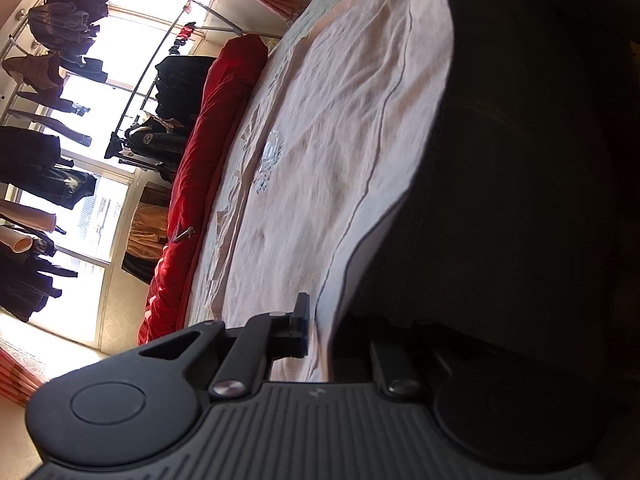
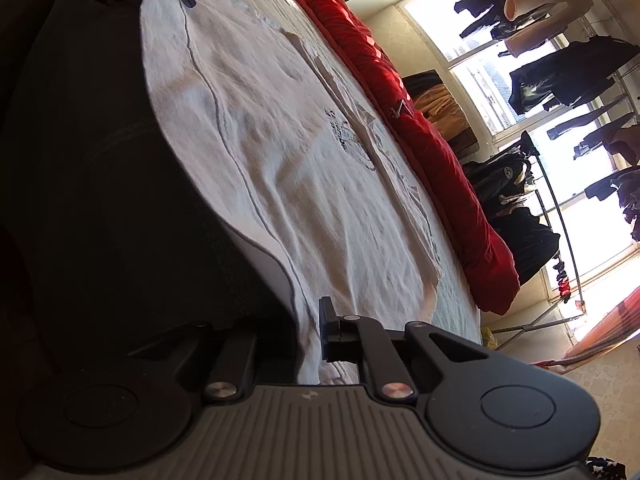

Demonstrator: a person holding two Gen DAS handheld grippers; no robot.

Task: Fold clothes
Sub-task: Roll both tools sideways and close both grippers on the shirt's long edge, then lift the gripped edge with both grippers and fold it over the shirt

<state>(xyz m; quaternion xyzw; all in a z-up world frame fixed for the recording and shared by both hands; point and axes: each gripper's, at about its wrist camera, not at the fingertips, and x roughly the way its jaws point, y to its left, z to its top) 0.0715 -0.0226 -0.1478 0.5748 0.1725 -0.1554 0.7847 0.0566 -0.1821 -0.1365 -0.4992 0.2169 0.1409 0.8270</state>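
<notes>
Between each pair of tongs lay the hem of a white T-shirt (image 1: 320,160). The left gripper (image 1: 320,332) was clamped on it. The right gripper (image 2: 310,332) pinched it likewise.

Left gripper (image 1: 320,330) clamped; right gripper (image 2: 312,332) clamped, both rolled sideways.

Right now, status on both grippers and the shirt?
Left gripper shut on white printed T-shirt hem. Right gripper shut on same hem. Red quilt beyond, clear.
</notes>
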